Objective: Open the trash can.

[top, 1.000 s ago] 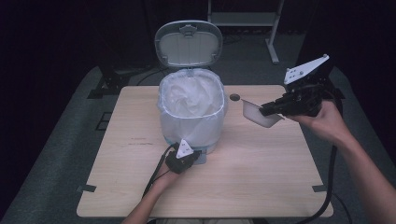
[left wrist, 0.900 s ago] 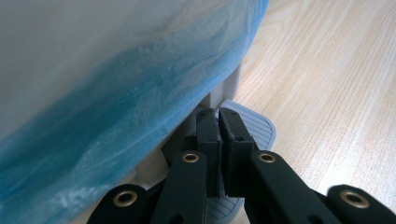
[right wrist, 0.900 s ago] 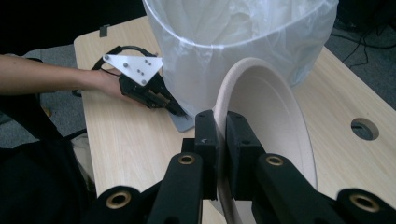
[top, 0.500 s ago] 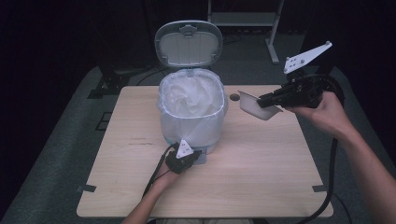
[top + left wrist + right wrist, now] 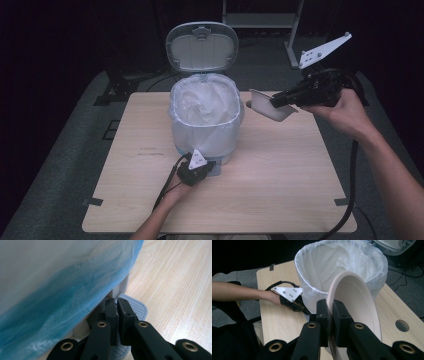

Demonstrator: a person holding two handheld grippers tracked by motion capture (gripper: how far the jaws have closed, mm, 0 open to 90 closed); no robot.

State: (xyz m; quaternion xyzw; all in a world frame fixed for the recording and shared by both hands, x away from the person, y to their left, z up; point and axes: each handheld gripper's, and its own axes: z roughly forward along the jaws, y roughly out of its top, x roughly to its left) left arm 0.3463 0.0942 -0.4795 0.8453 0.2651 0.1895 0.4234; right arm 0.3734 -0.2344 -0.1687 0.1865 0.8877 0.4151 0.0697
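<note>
A pedal bin [image 5: 205, 117] lined with a white bag stands on the wooden table [image 5: 280, 175], its lid [image 5: 201, 47] up. My left gripper [image 5: 209, 167] is shut with nothing between its jaws, and its tips rest on the bin's grey ribbed foot pedal [image 5: 136, 308] at the base. In the left gripper view the left gripper [image 5: 117, 301] sits just under the bag-covered wall. My right gripper [image 5: 274, 102] is shut on the rim of a beige bowl [image 5: 270, 105], held tilted in the air just right of the bin's rim. The bowl [image 5: 359, 302] stands on edge, hollow side toward the bin [image 5: 342, 262].
A round hole [image 5: 402, 325] is cut in the tabletop right of the bin. Black cables trail from both grippers across the table and off its front edge. A metal stand and more cables sit on the dark floor behind the table.
My right gripper has lifted the bowl and carried it left, closer to the bin's rim. The left gripper has stayed on the pedal and the lid has stayed up.
</note>
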